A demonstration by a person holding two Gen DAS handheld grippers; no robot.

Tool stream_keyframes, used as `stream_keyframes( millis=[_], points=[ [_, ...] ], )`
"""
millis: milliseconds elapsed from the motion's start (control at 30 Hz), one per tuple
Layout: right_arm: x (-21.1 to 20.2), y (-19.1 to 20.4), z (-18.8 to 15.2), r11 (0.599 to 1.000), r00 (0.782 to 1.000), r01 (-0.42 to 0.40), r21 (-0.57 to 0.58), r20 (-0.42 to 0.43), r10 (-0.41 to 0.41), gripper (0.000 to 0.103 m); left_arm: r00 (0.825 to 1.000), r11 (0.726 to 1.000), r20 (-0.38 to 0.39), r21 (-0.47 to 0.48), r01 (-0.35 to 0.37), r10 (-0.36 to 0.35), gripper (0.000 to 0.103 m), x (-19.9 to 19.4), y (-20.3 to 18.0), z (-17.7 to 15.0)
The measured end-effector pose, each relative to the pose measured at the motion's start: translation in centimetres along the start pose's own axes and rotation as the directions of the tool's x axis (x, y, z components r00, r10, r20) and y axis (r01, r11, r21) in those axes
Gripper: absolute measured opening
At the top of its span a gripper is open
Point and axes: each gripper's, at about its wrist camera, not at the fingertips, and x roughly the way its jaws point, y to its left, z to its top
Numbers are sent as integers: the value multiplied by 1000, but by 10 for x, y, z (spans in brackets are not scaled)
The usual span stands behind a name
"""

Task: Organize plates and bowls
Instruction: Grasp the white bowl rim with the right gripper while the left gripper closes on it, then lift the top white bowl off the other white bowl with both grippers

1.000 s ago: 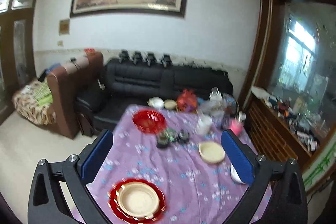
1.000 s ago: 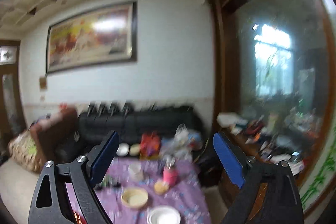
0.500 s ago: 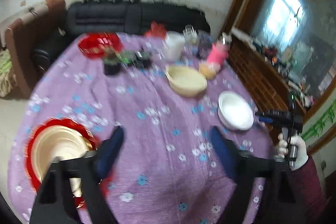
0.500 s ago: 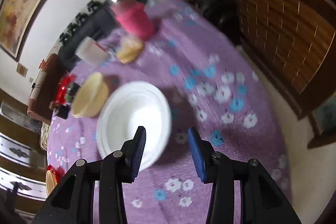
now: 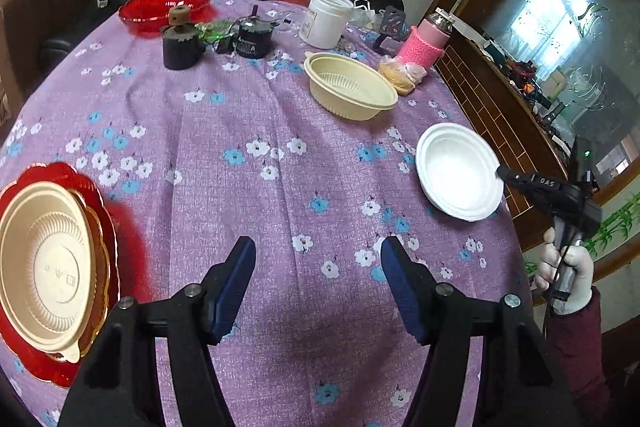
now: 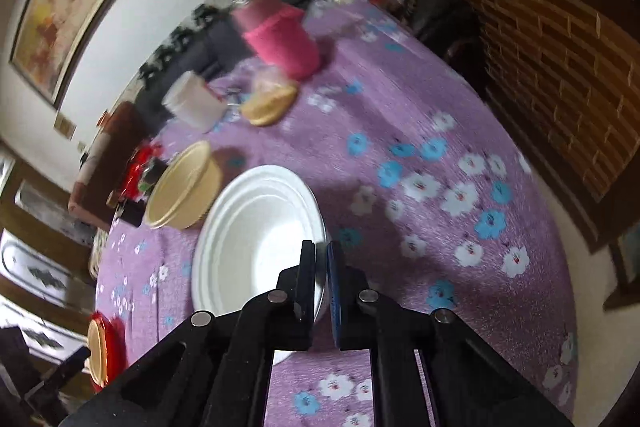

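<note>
Purple flowered cloth covers the surface (image 5: 248, 187) in the left wrist view. Left gripper (image 5: 318, 281), low centre, has its fingers half apart, holding nothing. A cream ribbed plastic bowl (image 5: 44, 271) sits on a red scalloped plate (image 5: 96, 187) at left; a white foam bowl (image 5: 460, 173) lies right.

In the right wrist view, the right gripper (image 6: 320, 279) has its fingers pinched on the white foam bowl's (image 6: 256, 243) near rim, at centre.

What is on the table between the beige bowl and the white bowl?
Nothing; in the left wrist view only bare purple flowered tablecloth lies between the beige bowl and the white bowl. They stand apart.
</note>
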Motion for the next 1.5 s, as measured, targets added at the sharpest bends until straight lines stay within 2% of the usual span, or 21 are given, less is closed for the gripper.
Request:
stream_keyframes(
  millis=[100,200,300,367,433,500,633,667,733,767,833,867,933,1000,1067,1133,1300,1400,1500],
  points=[
    [-14,46,-6,985,995,82,-151,72,-72,6,1000,1000,11,1,9,-9,64,-7,6,-7],
    [-26,104,-22,946,991,96,-310,115,-63,4,999,1000,39,-4,3,-3,64,-21,15,-13],
    [-29,169,-51,877,996,46,-478,92,-2,4,998,1000,68,-24,3,-1,64,-35,30,-20],
    [-24,213,-77,813,999,11,-583,47,20,3,997,999,79,-37,2,1,64,-42,39,-26],
    [-17,238,-95,768,1000,15,-641,29,5,3,997,999,82,-44,8,-5,64,-46,47,-33],
    [-11,252,-107,748,998,52,-662,49,-25,3,996,999,84,-45,15,-11,64,-50,53,-39],
    [-7,246,-97,766,983,182,-617,141,-120,3,996,999,90,-40,17,-13,65,-53,61,-47],
    [-6,241,-95,769,981,191,-610,145,-129,3,996,999,90,-39,20,-17,65,-52,61,-48],
    [-6,226,-89,792,987,159,-590,102,-123,4,996,999,86,-33,28,-25,65,-49,58,-48],
    [-3,214,-86,821,991,130,-555,64,-114,7,996,999,81,-27,33,-30,67,-45,54,-47],
    [0,193,-82,878,997,78,-472,12,-82,27,996,999,77,-27,37,-35,73,-35,47,-43],
    [4,175,-79,914,999,47,-403,-6,-54,44,996,998,74,-34,45,-42,75,-26,41,-38],
    [9,154,-78,946,1000,13,-325,-22,-22,46,995,995,63,-45,85,-82,76,-12,33,-31],
    [19,132,-77,972,998,-53,-230,-46,43,46,987,985,53,-71,157,-153,76,9,24,-19],
    [30,113,-75,982,989,-137,-130,-70,128,46,975,971,56,-99,220,-215,76,31,17,-5],
    [39,104,-75,981,982,-177,-75,-77,171,46,971,963,48,-129,237,-232,75,57,10,10],
    [61,103,-76,979,978,-197,-53,-77,192,46,974,966,7,-131,225,-226,75,102,-4,35],
    [71,101,-79,974,970,-224,-33,-100,220,46,966,958,-60,-158,241,-253,77,125,-8,33],
    [74,98,-80,973,970,-229,-21,-92,226,49,972,966,-49,-131,221,-229,80,128,-14,27]
  ],
)
